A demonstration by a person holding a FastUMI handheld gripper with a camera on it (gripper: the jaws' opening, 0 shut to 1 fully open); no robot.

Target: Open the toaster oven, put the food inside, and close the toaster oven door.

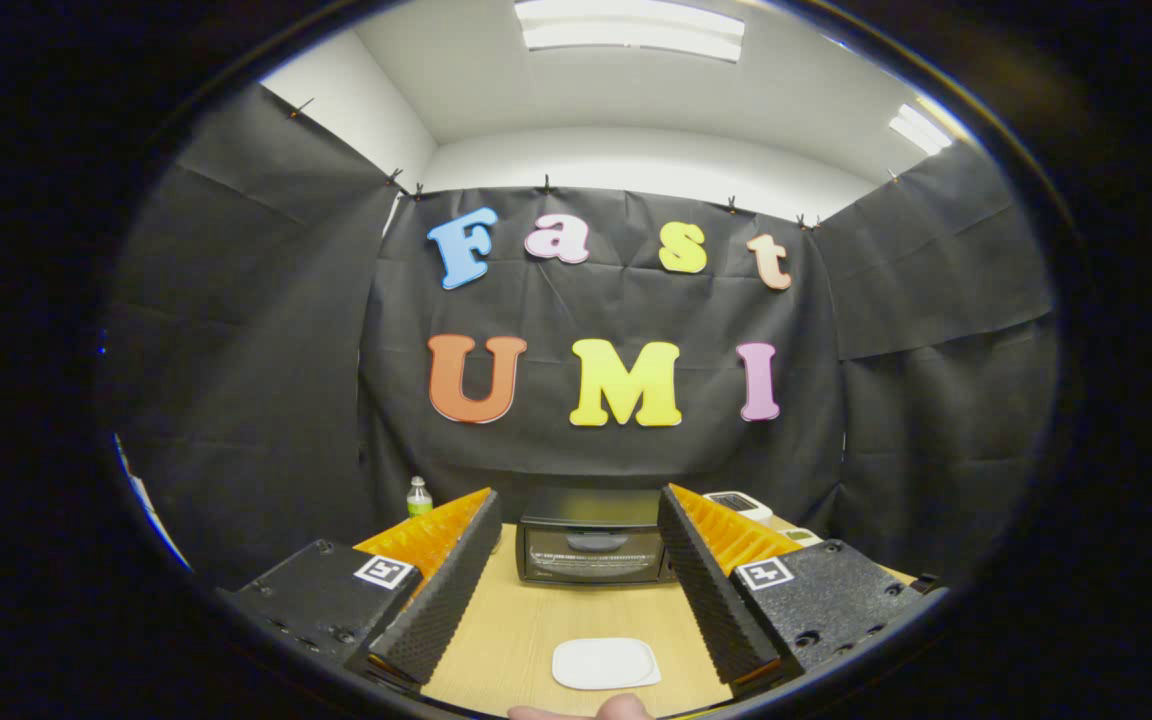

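Note:
A black toaster oven (593,548) stands at the far end of the wooden table (526,625), its glass door shut, seen beyond and between my fingertips. A white plate (605,663) lies on the table nearer to me, between the two fingers; I cannot make out food on it. My gripper (576,520) is open, held above the table, with its black ribbed pads (711,585) and orange backs spread wide and nothing between them. A bit of a person's finger (601,710) shows at the near edge, below the plate.
A small green-capped bottle (419,497) stands at the table's far left by the wall. A white appliance (741,505) sits to the right of the oven, behind my right finger. Black cloth walls close in the table on three sides.

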